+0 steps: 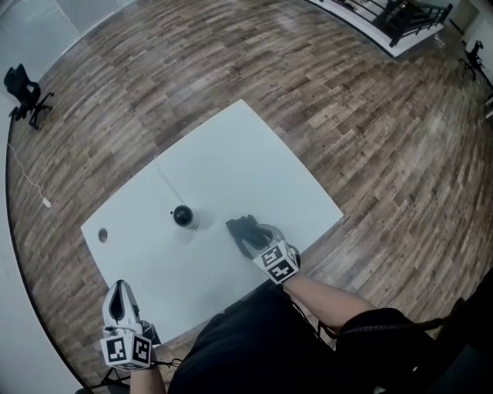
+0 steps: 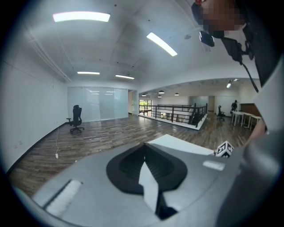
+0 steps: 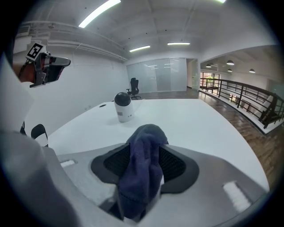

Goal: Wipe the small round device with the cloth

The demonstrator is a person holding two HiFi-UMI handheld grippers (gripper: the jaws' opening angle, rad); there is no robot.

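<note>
Far left, off the near corner of the table: left gripper (image 1: pixel 118 289), jaws closed flat together on nothing, well apart from the work. Little hazard there, beyond no bracing on offer for the target.

Further right, near the middle of the white rectangular tabletop (image 1: pixel 231 150): small round device, white cylinder body under a glossy black dome (image 1: pixel 182 216), standing upright, thin white cable (image 1: pixel 168 183) trailing toward the far edge. Probably light, so easy to tip or shove along under a one-sided wipe with nothing steadying it; likely also to drag on that cable.

Right again, near the device but not touching it: dark blue, soft, crumpled cloth (image 3: pixel 142 164), bunched between the jaws of the right gripper (image 1: pixel 246 235). Jaws spread wide, pads seemingly not pressing the fabric, so only loosely cradled. Main hazard: cloth slipping out or staying behind on the table at a lift, bare jaw tips then meeting the dome. Worth a firm closing before any approach.

Surface: smooth, pale, nearly bare, with one small round grey insert (image 1: pixel 103 235) near the left corner. Slick-looking, so little friction for holding the device in place.

Room: wide and open. Brown wood-plank floor (image 1: pixel 370 138) all round, black office chair (image 1: pixel 25 91) at upper left, white lead with a plug (image 1: pixel 45 202) on the floor at left, black metal railing (image 1: pixel 400 14) at upper right, long ceiling strip lights (image 2: pixel 81 17) overhead.
</note>
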